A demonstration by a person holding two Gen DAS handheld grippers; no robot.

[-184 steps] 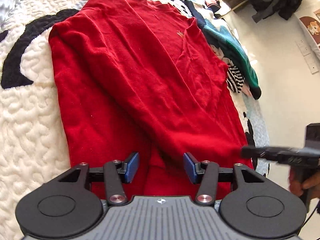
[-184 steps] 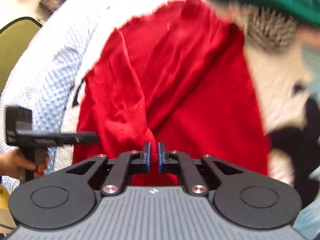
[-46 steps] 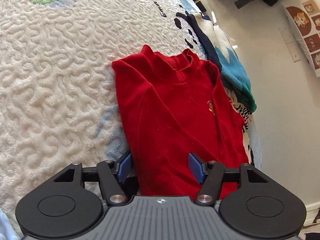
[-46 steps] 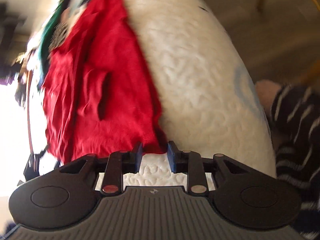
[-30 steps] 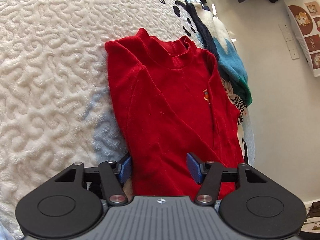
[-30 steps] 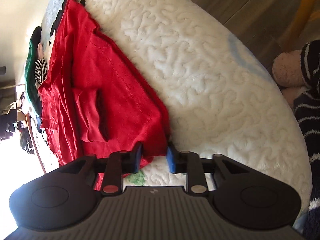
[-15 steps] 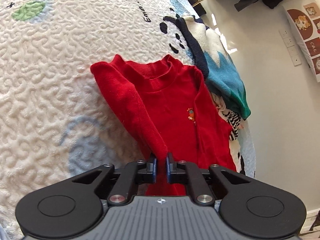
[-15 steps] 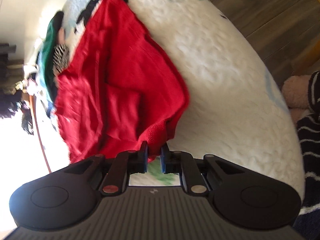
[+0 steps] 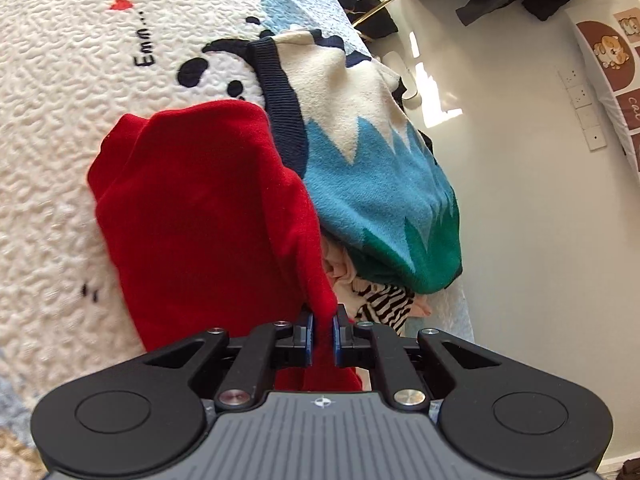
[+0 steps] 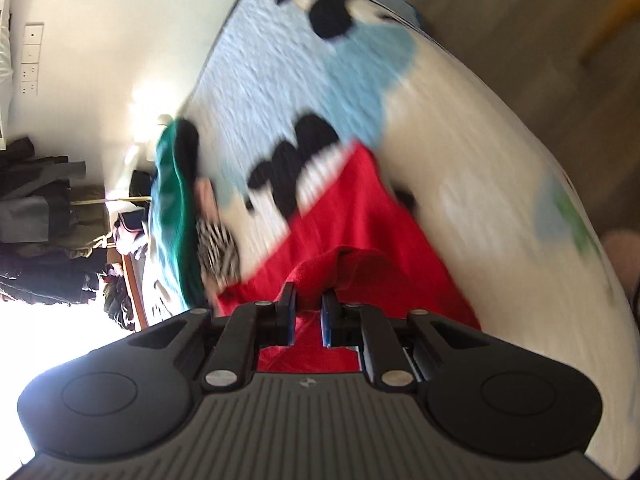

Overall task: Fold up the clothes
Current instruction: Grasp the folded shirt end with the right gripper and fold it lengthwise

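Note:
A red long-sleeved top [image 9: 200,216] lies doubled over on the white quilted bed cover [image 9: 52,80]. My left gripper [image 9: 322,330] is shut on a raised edge of the red cloth, which rises in a ridge from the pads. In the blurred right wrist view the same red top [image 10: 360,232] stretches away from my right gripper [image 10: 307,314], which is shut on a bunched fold of it. The collar and the chest logo are hidden under the folded-over layer.
A cream, blue and green sweater [image 9: 368,168] lies beside the red top on a pile with a striped garment [image 9: 384,300]. The bed edge and a white wall [image 9: 520,200] are to the right. Dark clothes [image 10: 36,208] hang at the room's far side.
Both grippers shut on the red top's lower end and carried it up over the collar, so the top now lies doubled. The sweater pile has come much closer in the left wrist view.

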